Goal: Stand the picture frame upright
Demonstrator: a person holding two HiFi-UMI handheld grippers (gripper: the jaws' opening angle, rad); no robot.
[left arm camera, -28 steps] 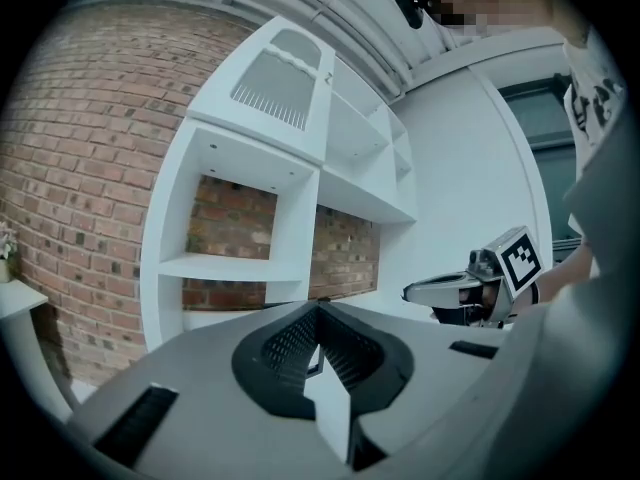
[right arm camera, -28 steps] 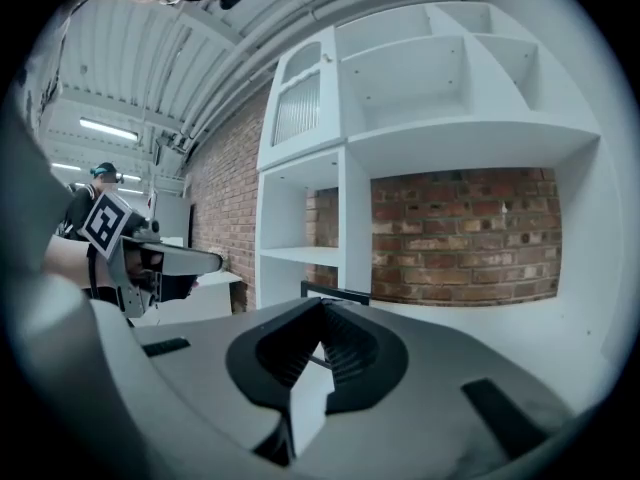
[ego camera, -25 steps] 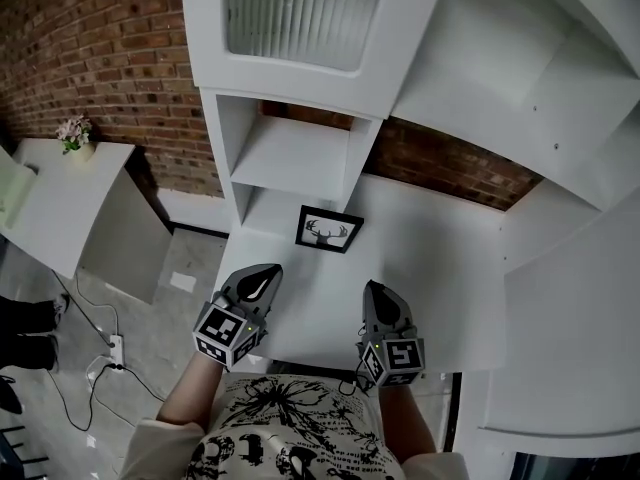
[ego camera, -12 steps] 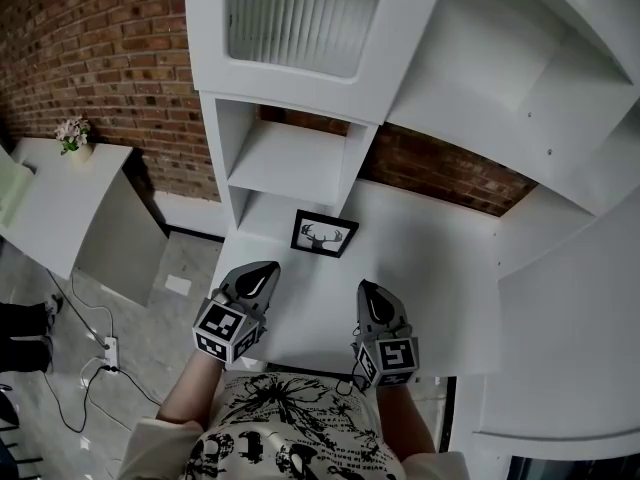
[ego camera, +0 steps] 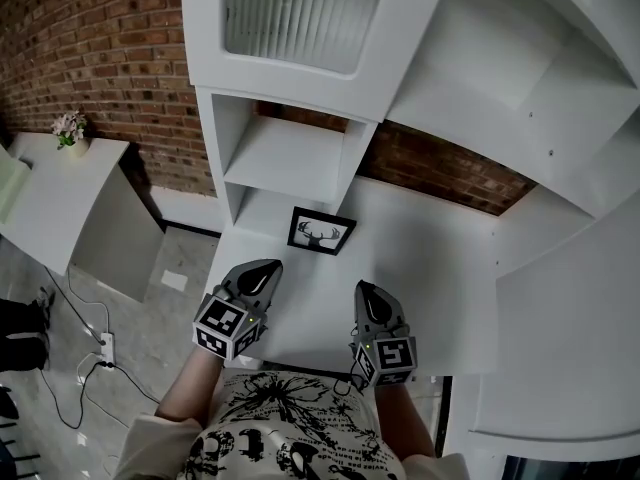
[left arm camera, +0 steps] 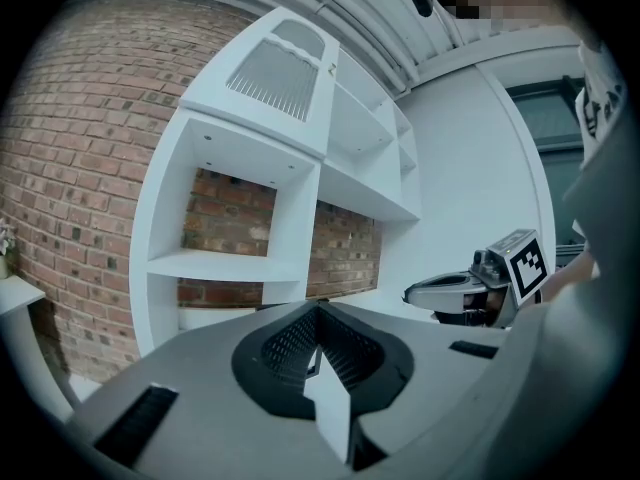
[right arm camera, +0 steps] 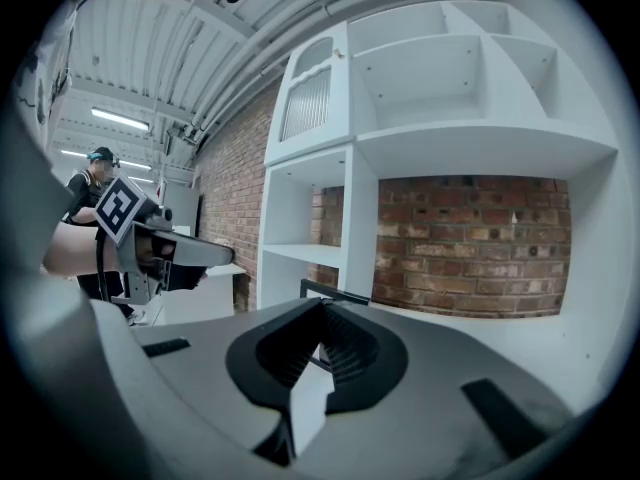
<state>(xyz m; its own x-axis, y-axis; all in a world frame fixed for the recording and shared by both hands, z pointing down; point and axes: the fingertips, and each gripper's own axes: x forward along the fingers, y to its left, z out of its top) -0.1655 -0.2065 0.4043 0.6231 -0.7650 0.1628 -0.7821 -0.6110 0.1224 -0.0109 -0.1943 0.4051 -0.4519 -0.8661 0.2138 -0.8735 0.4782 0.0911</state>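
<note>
No legible text, labels, brands, numbers or signs on anything shown

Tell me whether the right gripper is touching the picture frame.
Apart. The head view shows a stretch of bare white desk between the right gripper, jaws shut, and the picture frame farther back.

A room furnished like a home study: brick wall [ego camera: 90, 68], white shelf unit [ego camera: 290, 158] over a white desk [ego camera: 430, 268], flowers [ego camera: 70, 128] on a side table [ego camera: 60, 203].

Flat picture frame [ego camera: 321, 231] on white desk [ego camera: 440, 288]
</note>
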